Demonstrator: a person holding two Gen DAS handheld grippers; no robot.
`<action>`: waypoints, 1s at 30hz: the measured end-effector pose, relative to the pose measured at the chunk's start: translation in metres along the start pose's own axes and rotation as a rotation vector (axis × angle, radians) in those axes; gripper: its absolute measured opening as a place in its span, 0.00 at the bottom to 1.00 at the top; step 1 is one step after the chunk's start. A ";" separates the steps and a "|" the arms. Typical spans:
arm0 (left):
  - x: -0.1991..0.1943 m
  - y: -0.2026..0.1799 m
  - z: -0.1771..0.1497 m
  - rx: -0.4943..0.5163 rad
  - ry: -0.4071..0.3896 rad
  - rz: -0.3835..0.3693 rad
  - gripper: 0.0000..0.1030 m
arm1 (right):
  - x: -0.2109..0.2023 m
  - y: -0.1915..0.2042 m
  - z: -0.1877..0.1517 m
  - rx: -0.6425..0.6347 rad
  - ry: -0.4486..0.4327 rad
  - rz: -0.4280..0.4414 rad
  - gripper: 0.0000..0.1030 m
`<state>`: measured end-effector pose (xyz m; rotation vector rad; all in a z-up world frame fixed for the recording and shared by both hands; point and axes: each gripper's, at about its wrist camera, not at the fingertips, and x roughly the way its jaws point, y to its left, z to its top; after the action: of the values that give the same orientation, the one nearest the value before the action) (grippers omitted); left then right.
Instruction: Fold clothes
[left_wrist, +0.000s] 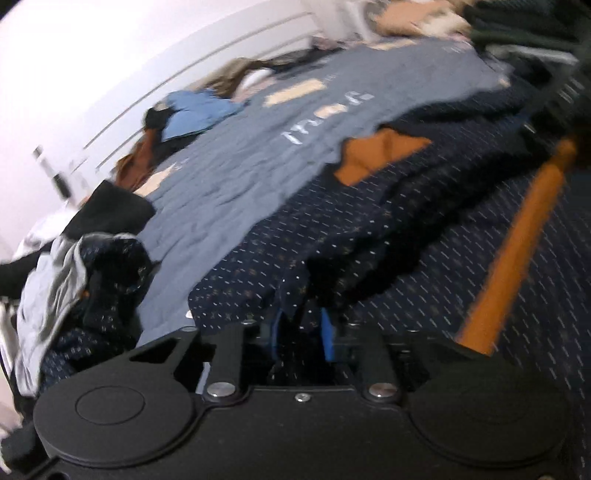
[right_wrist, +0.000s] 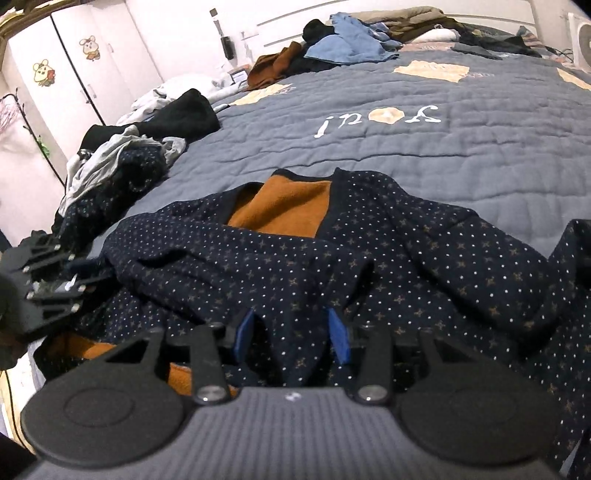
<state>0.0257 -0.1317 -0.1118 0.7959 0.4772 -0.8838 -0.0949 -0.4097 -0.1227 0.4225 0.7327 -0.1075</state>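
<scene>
Plainly spread across the near edge of the grey-blue quilt (right_wrist: 461, 162): a navy dotted garment (right_wrist: 369, 254) with rust-orange lining (right_wrist: 284, 210) showing at the open neckline, front side up, still rumpled and unfolded. Right gripper (right_wrist: 291, 332) low over the hem, blue pads (right_wrist: 338, 334) standing apart with a ridge of navy cloth rising between them, not visibly pinched; so, open around fabric rather than clamped. Left gripper (left_wrist: 301, 325) at the garment's other edge, pads (left_wrist: 327, 332) drawn close with dark dotted cloth bunched in the narrow gap; apparently gripping that cloth, though blur leaves the contact itself uncertain. Also seen from the right wrist view as a black shape (right_wrist: 48, 288) at the left border. Probably at the stage of taking hold of the hem before lifting or smoothing. Risks from here: closing the right jaws on only the top layer, leaving the orange-lined back panel behind and the fold crooked; catching the quilt along with the hem and dragging it; pulling unevenly with one side held and the other loose, twisting the body. Further hazard: the heap of mixed clothes (right_wrist: 122, 162) just beside the left sleeve, easily snagged into the fold.
</scene>
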 end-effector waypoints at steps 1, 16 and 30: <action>-0.003 -0.002 -0.001 0.020 0.012 -0.019 0.18 | 0.000 0.000 0.001 0.003 -0.001 -0.001 0.42; -0.039 0.000 0.002 -0.026 -0.058 -0.088 0.42 | -0.009 -0.011 0.011 0.078 -0.058 -0.007 0.44; -0.006 -0.019 -0.009 0.109 -0.019 0.054 0.16 | 0.015 -0.014 0.005 0.166 -0.046 -0.011 0.15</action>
<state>0.0062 -0.1292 -0.1215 0.8956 0.3916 -0.8716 -0.0845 -0.4242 -0.1339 0.5722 0.6833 -0.1886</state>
